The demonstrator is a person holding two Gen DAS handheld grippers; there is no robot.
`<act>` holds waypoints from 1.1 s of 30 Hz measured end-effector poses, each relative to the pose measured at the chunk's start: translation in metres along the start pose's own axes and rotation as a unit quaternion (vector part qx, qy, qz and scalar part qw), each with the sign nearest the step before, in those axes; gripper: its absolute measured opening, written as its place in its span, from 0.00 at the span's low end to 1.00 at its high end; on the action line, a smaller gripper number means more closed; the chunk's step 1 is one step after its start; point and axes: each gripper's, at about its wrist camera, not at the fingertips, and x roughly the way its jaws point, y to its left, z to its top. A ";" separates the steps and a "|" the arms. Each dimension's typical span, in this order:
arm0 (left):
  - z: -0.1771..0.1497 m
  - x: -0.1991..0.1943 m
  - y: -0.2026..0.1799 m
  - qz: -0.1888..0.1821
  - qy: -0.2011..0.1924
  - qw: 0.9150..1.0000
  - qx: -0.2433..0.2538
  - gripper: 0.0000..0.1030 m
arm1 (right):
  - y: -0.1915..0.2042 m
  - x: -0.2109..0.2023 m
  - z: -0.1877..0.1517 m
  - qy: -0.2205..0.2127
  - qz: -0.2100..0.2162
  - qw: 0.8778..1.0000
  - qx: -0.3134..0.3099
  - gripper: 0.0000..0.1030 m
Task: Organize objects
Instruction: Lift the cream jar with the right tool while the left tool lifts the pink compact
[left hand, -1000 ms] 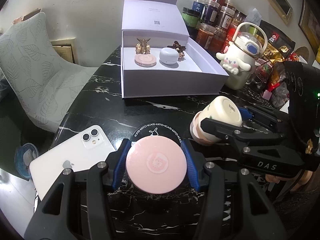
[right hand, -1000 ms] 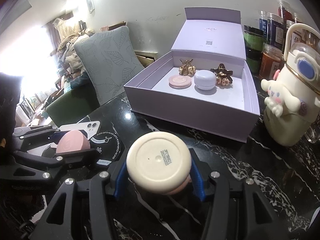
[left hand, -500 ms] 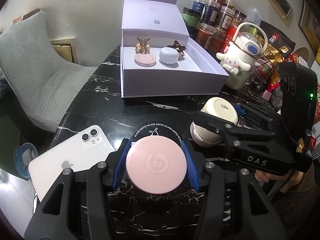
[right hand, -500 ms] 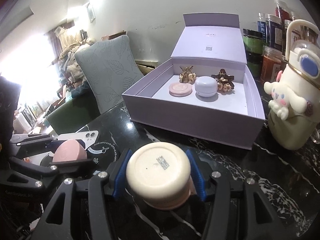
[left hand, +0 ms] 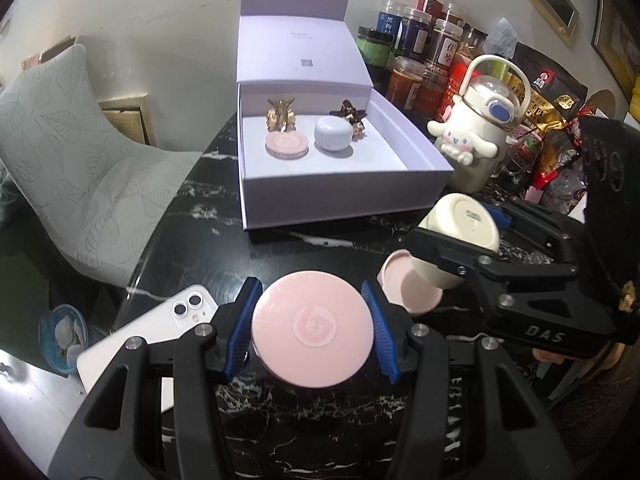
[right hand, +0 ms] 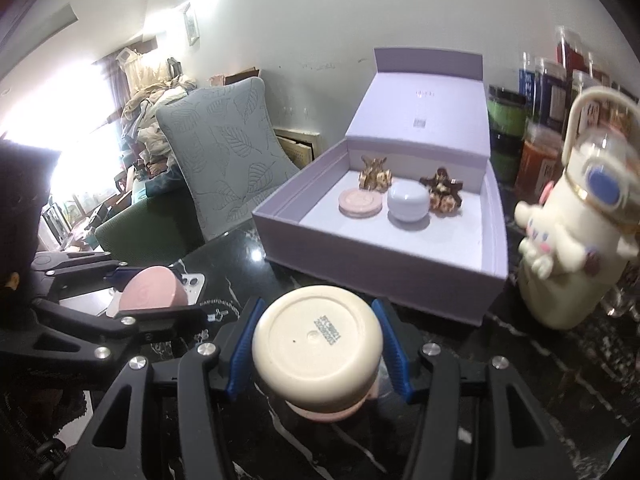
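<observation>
At the bottom center of the left wrist view, the left gripper (left hand: 313, 332) clamps its blue pads against both sides of a round pink case (left hand: 313, 330), held above the black marble table (left hand: 200, 248). At the bottom center of the right wrist view, the right gripper (right hand: 318, 354) grips a cream jar (right hand: 318, 342) with its base toward the camera (the pink lid (left hand: 408, 290) faces down toward the table). A white phone (left hand: 160, 328) lies at lower left of the left view. Farther back, at center frame, an open lavender box (left hand: 340, 196) holds a pink compact (left hand: 287, 145), a pale blue case (left hand: 333, 135) and two hair clips (left hand: 282, 114). To its right stands a white character bottle (left hand: 478, 136), with storage jars (left hand: 416, 40) along the wall at upper right.
</observation>
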 end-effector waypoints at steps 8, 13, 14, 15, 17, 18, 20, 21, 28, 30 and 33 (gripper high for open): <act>0.023 0.002 -0.006 0.002 -0.009 1.000 0.019 0.49 | -0.006 -0.015 0.019 -0.005 -0.012 1.000 -0.007 0.55; 0.038 0.007 -0.009 0.005 -0.013 1.000 0.024 0.49 | -0.011 -0.018 0.027 -0.001 -0.020 1.000 -0.007 0.55; 0.041 0.009 -0.009 0.006 -0.012 1.000 0.025 0.49 | -0.013 -0.018 0.029 0.001 -0.023 1.000 -0.007 0.55; 0.044 0.010 -0.009 0.005 -0.012 1.000 0.026 0.49 | -0.015 -0.018 0.031 0.002 -0.026 1.000 -0.008 0.55; 0.049 0.013 -0.010 0.005 -0.013 1.000 0.028 0.49 | -0.018 -0.017 0.035 0.003 -0.030 1.000 -0.008 0.55; 0.051 0.014 -0.010 0.006 -0.013 0.999 0.029 0.49 | -0.020 -0.017 0.037 0.002 -0.031 0.999 -0.009 0.55; 0.057 0.018 -0.011 0.008 -0.012 0.999 0.030 0.49 | -0.022 -0.017 0.041 -0.001 -0.032 0.999 -0.012 0.55; 0.059 0.020 -0.011 0.007 -0.011 0.999 0.031 0.49 | -0.023 -0.017 0.043 -0.001 -0.034 0.999 -0.015 0.55; 0.075 0.035 -0.010 0.010 -0.007 0.999 0.039 0.49 | -0.031 -0.009 0.056 -0.001 -0.041 0.999 -0.018 0.55; 0.080 0.039 -0.007 0.012 -0.007 0.999 0.040 0.49 | -0.034 -0.004 0.059 0.002 -0.041 0.999 -0.018 0.55; 0.087 0.046 -0.004 0.016 -0.005 0.999 0.041 0.49 | -0.038 0.005 0.062 0.008 -0.040 0.999 -0.017 0.55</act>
